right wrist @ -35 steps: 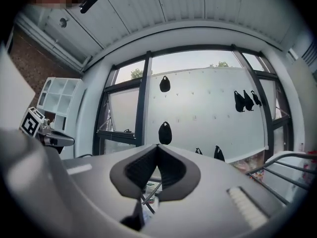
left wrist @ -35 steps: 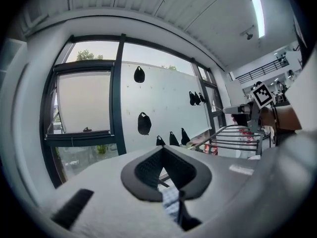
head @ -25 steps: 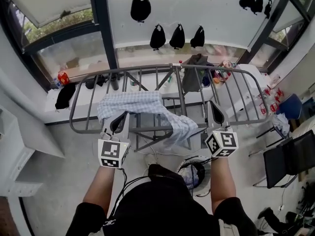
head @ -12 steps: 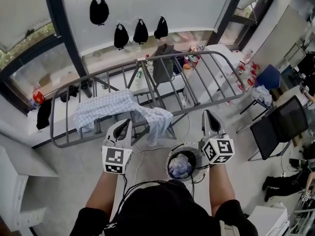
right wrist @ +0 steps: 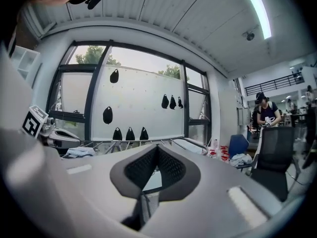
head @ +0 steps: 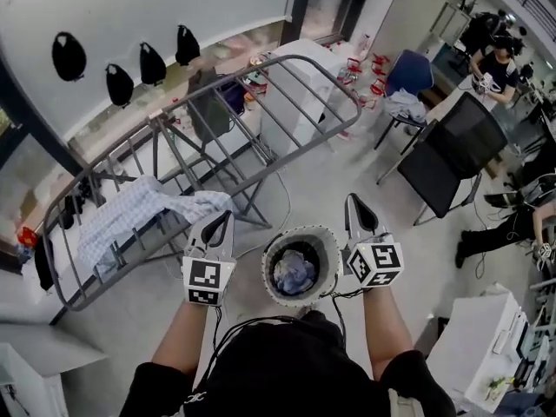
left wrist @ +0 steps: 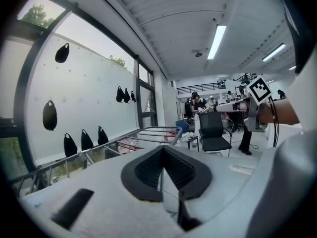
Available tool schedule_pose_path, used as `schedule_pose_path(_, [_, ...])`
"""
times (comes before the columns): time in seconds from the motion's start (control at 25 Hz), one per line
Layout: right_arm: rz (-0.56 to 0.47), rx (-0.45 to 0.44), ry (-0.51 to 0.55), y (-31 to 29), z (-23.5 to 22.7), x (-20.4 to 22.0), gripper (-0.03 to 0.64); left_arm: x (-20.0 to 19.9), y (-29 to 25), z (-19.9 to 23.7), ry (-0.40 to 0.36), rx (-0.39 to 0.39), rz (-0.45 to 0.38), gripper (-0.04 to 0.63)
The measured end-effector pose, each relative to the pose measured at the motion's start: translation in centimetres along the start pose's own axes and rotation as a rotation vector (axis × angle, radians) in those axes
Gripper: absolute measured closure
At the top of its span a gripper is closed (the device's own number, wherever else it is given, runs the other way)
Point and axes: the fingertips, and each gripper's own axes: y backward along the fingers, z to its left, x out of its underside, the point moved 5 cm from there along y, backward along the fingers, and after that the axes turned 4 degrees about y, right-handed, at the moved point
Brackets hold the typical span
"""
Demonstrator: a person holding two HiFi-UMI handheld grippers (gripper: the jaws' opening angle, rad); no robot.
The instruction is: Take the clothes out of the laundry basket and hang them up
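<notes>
A round white laundry basket (head: 328, 250) stands on the floor just ahead of me, with bluish clothes (head: 295, 272) bunched inside. My left gripper (head: 215, 222) hovers to its left and my right gripper (head: 354, 208) to its right. Both are shut and hold nothing. A pale checked shirt (head: 130, 220) lies draped over the left end of the grey drying rack (head: 261, 94), and a dark garment (head: 208, 111) hangs further along it. The left gripper view shows shut jaws (left wrist: 162, 170) with the rack (left wrist: 158, 133) beyond. In the right gripper view the jaws (right wrist: 156, 170) are shut too, with the shirt (right wrist: 79, 151) at the left.
Black office chairs (head: 452, 150) and a blue chair (head: 408, 72) with cloth on it stand at the right. A person (head: 495, 55) sits at a desk in the far right corner. A white cabinet (head: 482, 354) is at the lower right. Black bags (head: 117, 81) hang on the window wall.
The view has swung right, away from the rack. Both grippers have left the checked shirt on the rack and now flank the laundry basket, still shut.
</notes>
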Motion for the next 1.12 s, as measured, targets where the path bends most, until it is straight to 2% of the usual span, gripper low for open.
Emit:
schedule_pose_path(0.12, [0.021,0.031,0.001,2.2,-3.7,2.1,0.604,0.7,-2.6,-3.8,-0.01,0.042,0.021,0.591])
schedule_pose_path(0.28, [0.052,0.02,0.022,3.7,-8.1,4.4,0.604,0.6,-5.2,-8.1,-0.033,0.043,0.045,0.591])
schedule_pose_path(0.44, [0.083,-0.04,0.031,3.4,-11.1,6.3,0.604,1.0,-7.7,-11.1,-0.025,0.032,0.082,0.591])
schedule_pose_path(0.68, [0.128,-0.149,0.017,2.3,-14.7,8.8,0.603,1.9,-11.3,-15.5,-0.007,0.057,0.131,0.589])
schedule_pose_path(0.72, [0.141,-0.181,0.019,2.2,-14.9,9.5,0.603,2.5,-11.8,-16.1,-0.002,0.064,0.15,0.552])
schedule_pose_path(0.76, [0.156,-0.22,0.024,2.1,-14.9,10.2,0.603,3.1,-12.3,-16.7,0.001,0.074,0.173,0.47])
schedule_pose_path(0.8, [0.175,-0.264,0.031,1.8,-14.7,11.0,0.576,4.0,-12.8,-17.1,0.004,0.082,0.198,0.423])
schedule_pose_path(0.84, [0.197,-0.304,0.039,1.5,-14.4,11.8,0.503,4.9,-13.2,-17.3,0.007,0.086,0.224,0.412])
schedule_pose_path(0.88, [0.221,-0.335,0.049,1.1,-14.1,12.8,0.479,5.9,-13.6,-17.4,0.01,0.085,0.251,0.403])
schedule_pose_path(1.12, [0.388,-0.444,0.078,0.8,-12.2,19.8,0.462,13.2,-13.7,-19.0,0.06,0.075,0.442,0.396])
